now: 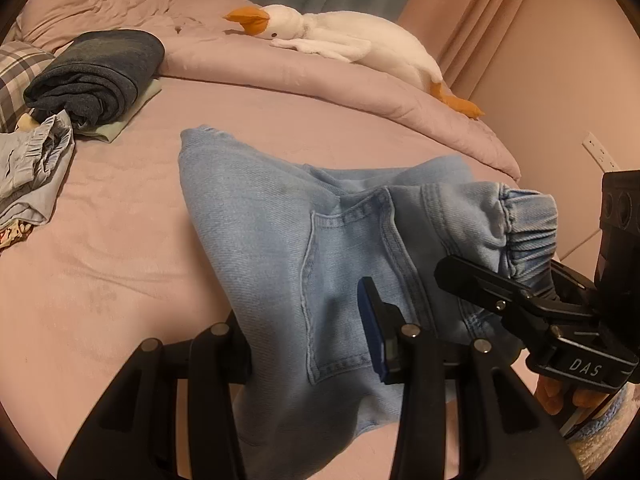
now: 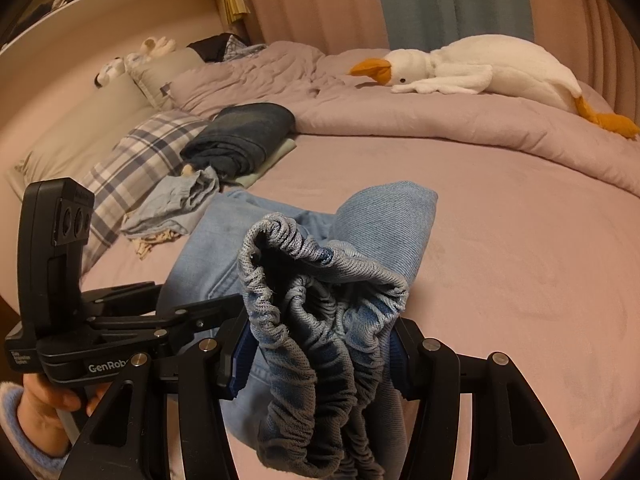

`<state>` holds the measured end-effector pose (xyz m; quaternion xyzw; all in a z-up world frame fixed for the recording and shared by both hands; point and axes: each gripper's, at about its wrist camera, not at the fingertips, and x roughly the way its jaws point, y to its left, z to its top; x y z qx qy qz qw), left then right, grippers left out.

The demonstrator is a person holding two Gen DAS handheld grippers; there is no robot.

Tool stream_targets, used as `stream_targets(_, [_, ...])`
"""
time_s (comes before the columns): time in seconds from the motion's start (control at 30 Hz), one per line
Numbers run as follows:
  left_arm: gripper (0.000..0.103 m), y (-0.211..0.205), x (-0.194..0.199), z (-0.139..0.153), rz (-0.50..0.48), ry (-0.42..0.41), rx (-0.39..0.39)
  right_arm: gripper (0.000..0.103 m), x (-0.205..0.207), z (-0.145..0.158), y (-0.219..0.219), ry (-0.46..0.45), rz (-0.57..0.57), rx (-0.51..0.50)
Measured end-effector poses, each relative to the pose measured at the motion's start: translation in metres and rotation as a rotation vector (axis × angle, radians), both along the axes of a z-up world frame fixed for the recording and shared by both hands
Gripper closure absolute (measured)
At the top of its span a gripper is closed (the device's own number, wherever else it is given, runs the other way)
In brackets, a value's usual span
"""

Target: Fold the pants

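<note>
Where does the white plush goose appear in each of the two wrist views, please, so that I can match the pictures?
Left wrist view: the white plush goose lies top centre to right on the bunched duvet, orange beak pointing left.
Right wrist view: the goose lies at upper right on the same duvet, beak pointing left.
Shared landmark: the folded dark jeans, left of the goose in both.
</note>
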<state>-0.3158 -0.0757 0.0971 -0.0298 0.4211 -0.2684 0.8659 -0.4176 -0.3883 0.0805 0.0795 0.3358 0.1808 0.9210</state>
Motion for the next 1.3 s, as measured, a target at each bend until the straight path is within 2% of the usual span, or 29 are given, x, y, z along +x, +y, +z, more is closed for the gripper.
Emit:
stream_targets(0.43, [0.062, 0.006, 0.029, 0.0, 0.021, -0.009, 0.011, 0.046, 0.029, 0.0, 0.011, -0.008, 0.01, 0.01])
stream_targets(1.3, [0.062, 0.005, 0.069, -0.009, 0.021, -0.003, 0.034, 0.046, 0.057, -0.01, 0.017, -0.003, -0.005, 0.033])
